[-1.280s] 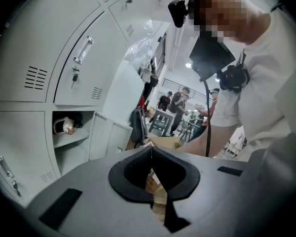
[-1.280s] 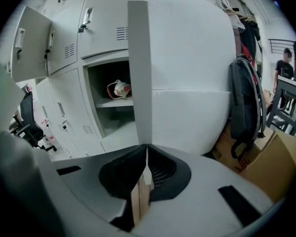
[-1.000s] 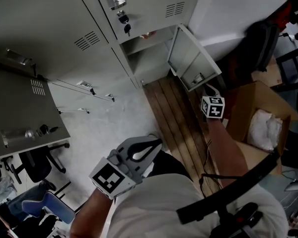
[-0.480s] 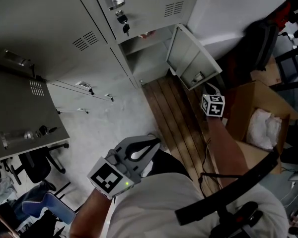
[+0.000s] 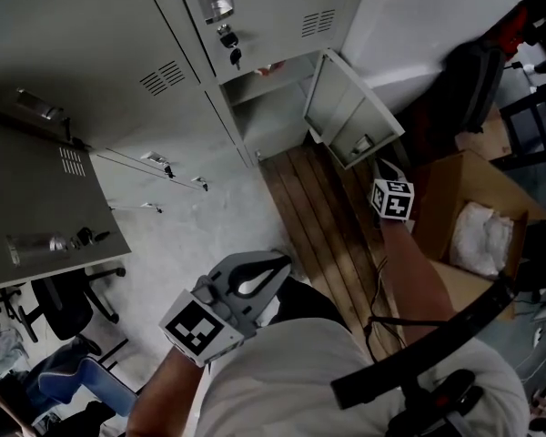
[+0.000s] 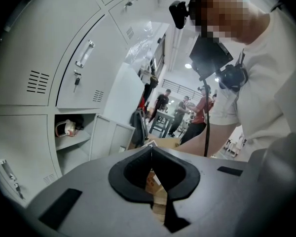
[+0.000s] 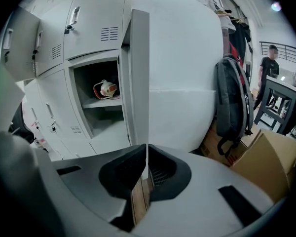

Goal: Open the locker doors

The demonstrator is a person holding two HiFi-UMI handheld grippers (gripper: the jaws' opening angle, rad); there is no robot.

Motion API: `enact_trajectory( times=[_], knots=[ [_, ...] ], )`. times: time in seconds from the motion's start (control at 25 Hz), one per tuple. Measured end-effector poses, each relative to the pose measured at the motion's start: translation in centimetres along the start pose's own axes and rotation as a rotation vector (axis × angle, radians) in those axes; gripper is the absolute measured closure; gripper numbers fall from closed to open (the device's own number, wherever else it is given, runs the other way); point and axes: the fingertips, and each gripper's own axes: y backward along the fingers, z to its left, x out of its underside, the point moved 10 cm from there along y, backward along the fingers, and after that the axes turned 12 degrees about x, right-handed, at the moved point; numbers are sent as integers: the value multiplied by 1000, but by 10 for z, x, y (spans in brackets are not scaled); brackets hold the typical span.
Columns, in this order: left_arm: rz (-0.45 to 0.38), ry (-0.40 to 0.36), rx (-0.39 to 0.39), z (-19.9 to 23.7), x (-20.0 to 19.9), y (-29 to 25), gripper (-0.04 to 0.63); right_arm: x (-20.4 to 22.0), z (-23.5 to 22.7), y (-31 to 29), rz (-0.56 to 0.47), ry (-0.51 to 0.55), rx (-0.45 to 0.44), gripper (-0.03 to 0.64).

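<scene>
Right gripper (image 7: 147, 146) sits right at the free edge of the open locker door (image 7: 138, 73), fingers pressed together, nothing between them. Touching the door? Can't tell. That door stands swung out from its compartment (image 7: 101, 112) at the right end of the lockers. Left gripper (image 6: 150, 148) hangs near the person's body, fingers together too, empty.

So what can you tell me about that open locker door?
The open locker door is thin, flat and looks like pale grey metal, with a small latch piece on its inner face. It stands swung wide out from its compartment, where a red and white thing sits on a shelf. The right gripper is close to the door's free edge, fingers shut. I cannot tell if they touch.
</scene>
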Motion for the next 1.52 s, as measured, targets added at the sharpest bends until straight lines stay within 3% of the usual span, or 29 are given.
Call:
enact_trajectory(
  times=[0.24, 0.44, 0.72, 0.96, 1.08, 1.12, 1.52],
  knots=[
    [-5, -32, 17, -8, -9, 7, 584, -9, 7, 42, -29, 22, -43, 598],
    [-5, -66, 30, -20, -20, 15, 584, -40, 26, 90, -98, 16, -112, 598],
    [-22, -115, 22, -39, -36, 36, 584, -132, 71, 152, -283, 12, -292, 597],
    [-52, -94, 5, -48, -42, 61, 584, -220, 117, 195, -453, 42, -439, 593],
    [-76, -115, -11, -51, -50, 71, 584, -259, 143, 208, -520, 83, -505, 523],
    [-87, -119, -17, -53, -53, 74, 584, -270, 151, 211, -536, 96, -518, 497],
    [-105, -129, -101, -59, -56, 100, 584, -356, 214, 206, -646, 140, -552, 482]
  ],
)
